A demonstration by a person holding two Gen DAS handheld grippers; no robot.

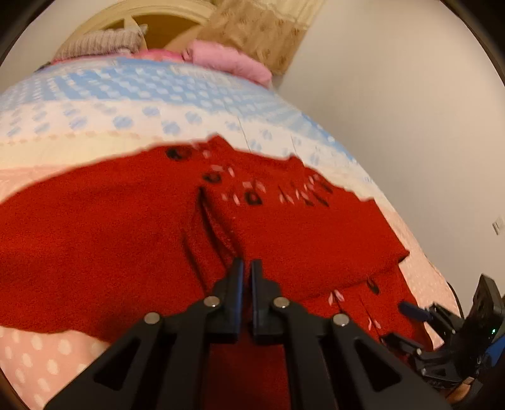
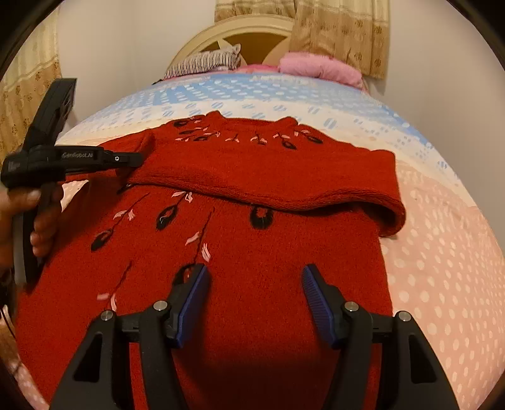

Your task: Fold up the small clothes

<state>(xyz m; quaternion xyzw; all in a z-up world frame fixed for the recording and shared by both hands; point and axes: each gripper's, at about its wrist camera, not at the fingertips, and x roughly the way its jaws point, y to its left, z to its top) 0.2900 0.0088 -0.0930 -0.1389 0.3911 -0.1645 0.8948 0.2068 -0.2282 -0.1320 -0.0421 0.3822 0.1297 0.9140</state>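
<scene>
The red sweater (image 2: pixel 252 246) is lying spread on the bed (image 2: pixel 442 268), and every position below is being given relative to this garment. The bed cover under it is showing pink fabric with white dots near the cameras and a blue-and-white dotted pattern beyond the far edge of the garment. One section of the sweater is lying folded across its upper part, forming a thick rolled edge that is running from side to side. Black and pink embroidered motifs are showing on the sweater below this fold and near its neckline.

The left gripper (image 1: pixel 247 271) is hovering over the sweater with its jaws drawn together to a narrow slit. In the left wrist view no fabric is showing between the fingertips. In the right wrist view this gripper (image 2: pixel 139 159) is pointing in over one end of the fold, with a hand (image 2: pixel 28 214) wrapping around its handle.

The right gripper (image 2: pixel 255 274) is positioned above the lower body of the sweater. Its jaws are standing wide apart, with blue ribbed pads (image 2: pixel 194 299) facing each other and nothing clamped between them.

Beyond the far edge of the sweater, a striped garment (image 2: pixel 205 63) and a pink cushion (image 2: pixel 318 67) are resting against the headboard (image 2: pixel 240 26). Patterned curtains (image 2: pixel 341 34) are hanging behind the headboard.
</scene>
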